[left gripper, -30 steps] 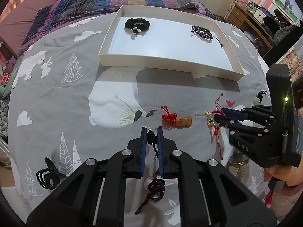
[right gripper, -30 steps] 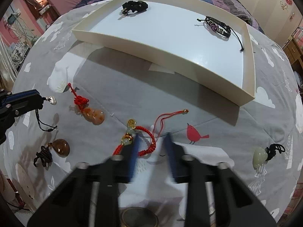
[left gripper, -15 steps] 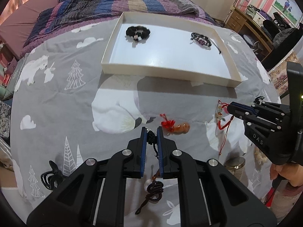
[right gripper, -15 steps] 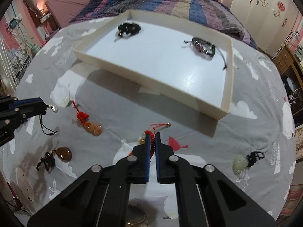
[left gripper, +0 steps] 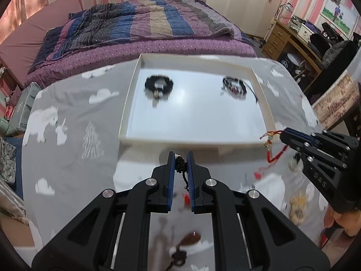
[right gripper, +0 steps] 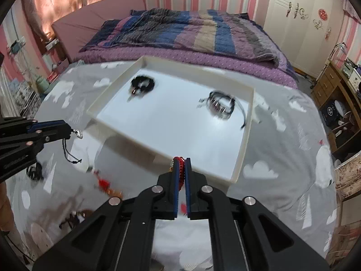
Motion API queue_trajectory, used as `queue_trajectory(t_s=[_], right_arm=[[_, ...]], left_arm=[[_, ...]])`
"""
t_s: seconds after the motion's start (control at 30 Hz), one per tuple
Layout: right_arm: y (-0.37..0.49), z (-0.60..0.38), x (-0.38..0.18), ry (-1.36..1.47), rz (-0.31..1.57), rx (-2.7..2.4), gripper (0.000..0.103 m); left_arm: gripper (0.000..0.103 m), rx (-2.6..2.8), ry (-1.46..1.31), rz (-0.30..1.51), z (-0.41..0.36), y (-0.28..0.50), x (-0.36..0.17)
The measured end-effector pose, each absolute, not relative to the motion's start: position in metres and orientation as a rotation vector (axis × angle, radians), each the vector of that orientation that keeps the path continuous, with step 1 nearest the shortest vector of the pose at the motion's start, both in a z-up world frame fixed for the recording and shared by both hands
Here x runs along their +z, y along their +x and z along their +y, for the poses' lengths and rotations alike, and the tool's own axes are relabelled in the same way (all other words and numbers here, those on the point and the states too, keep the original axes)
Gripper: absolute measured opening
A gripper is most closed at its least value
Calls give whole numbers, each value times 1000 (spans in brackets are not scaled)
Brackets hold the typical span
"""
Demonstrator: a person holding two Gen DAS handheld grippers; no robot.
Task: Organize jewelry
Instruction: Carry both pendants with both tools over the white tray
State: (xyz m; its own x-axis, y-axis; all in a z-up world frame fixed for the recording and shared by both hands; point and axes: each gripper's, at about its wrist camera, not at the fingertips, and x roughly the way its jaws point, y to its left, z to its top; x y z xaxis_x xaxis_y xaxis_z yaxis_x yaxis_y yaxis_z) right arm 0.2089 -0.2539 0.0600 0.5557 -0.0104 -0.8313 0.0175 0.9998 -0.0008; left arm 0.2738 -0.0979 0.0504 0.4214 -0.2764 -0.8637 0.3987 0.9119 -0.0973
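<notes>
A white tray [left gripper: 268, 113] lies on the grey bedspread and holds a black scrunchie [left gripper: 159, 84] and a dark beaded bracelet [left gripper: 234, 85]. My left gripper [left gripper: 180, 158] is shut on a black cord pendant [left gripper: 180, 164], lifted just before the tray's near wall. My right gripper [right gripper: 182, 161] is shut on a red cord bracelet [right gripper: 180, 171], held above the tray's near right corner. In the left wrist view the red bracelet [left gripper: 271, 149] dangles from the right gripper [left gripper: 282, 135]. In the right wrist view the left gripper [right gripper: 70, 132] holds the black cord [right gripper: 70, 153].
Loose jewelry lies blurred on the bedspread below the grippers: a red knotted charm [right gripper: 103, 183] and a brown stone pendant [left gripper: 191, 240]. A striped quilt [left gripper: 140, 22] is piled behind the tray. A wooden desk [left gripper: 291, 40] stands at the right.
Both grippers have risen and moved forward toward the tray, each carrying its piece. The right gripper closed on the red bracelet a second ago and lifted it off the bedspread.
</notes>
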Motion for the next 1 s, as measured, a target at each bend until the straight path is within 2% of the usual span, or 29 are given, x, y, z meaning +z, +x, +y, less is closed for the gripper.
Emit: queue_trajectory(t_s=[0.27, 0.33, 0.43, 0.77, 1.0], right_arm=[[262, -284, 76, 32, 962, -97, 4], [279, -294, 76, 47, 955, -115, 4], [301, -303, 72, 65, 957, -119, 4], [362, -326, 7, 95, 1057, -138, 4], [371, -333, -28, 93, 1104, -151, 4]], left_arm=[[9, -425, 99, 1052, -120, 342, 51], [0, -442, 92, 1051, -130, 360, 50], [0, -469, 64, 1066, -147, 385, 41], [0, -441, 124, 1153, -194, 433, -25], [0, -425, 150, 1180, -194, 436, -41]])
